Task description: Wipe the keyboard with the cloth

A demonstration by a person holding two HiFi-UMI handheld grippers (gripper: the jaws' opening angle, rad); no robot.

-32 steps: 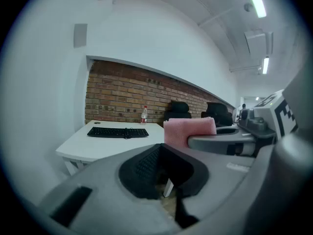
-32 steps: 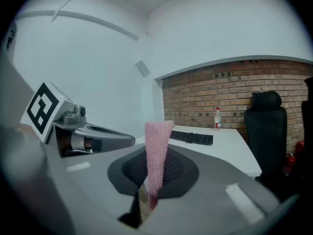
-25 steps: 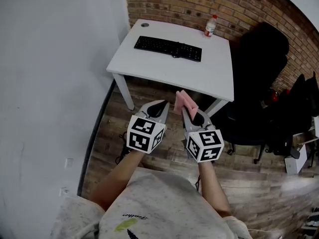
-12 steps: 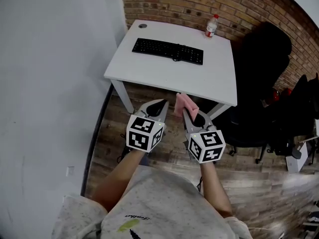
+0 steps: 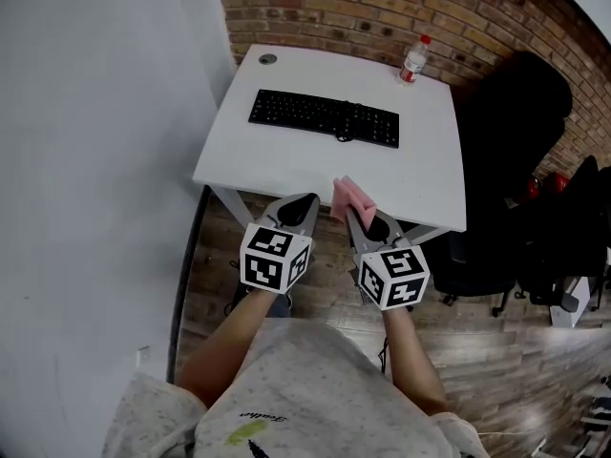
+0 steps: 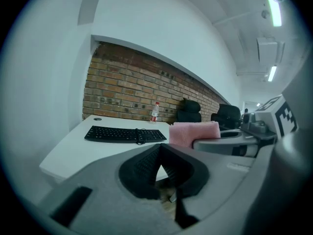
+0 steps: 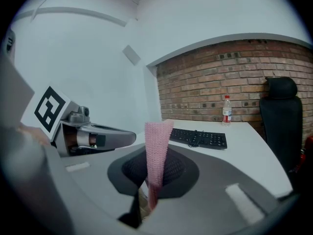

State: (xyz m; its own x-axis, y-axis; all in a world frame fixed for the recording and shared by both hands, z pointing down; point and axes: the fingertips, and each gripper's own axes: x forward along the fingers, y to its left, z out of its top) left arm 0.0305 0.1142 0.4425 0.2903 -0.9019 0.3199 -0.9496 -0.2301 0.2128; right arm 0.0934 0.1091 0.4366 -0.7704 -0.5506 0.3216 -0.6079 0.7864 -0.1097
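A black keyboard (image 5: 324, 117) lies across the middle of a white desk (image 5: 248, 165); it also shows in the left gripper view as the keyboard (image 6: 124, 134) and in the right gripper view as the keyboard (image 7: 199, 137). My right gripper (image 5: 354, 217) is shut on a folded pink cloth (image 5: 347, 197), which stands upright between its jaws as the cloth (image 7: 156, 151). My left gripper (image 5: 304, 208) is shut with nothing in it. Both grippers hover side by side at the desk's near edge, short of the keyboard.
A plastic bottle (image 5: 412, 60) with a red cap stands at the desk's far right. A round cable hole (image 5: 267, 59) is at the far left corner. A black office chair (image 5: 516, 113) stands to the right, against the brick wall (image 5: 382, 8). A white wall runs along the left.
The desk and keyboard have come closer and lower in the head view as I moved toward them. Both grippers keep their pose, the cloth still held in the right one.
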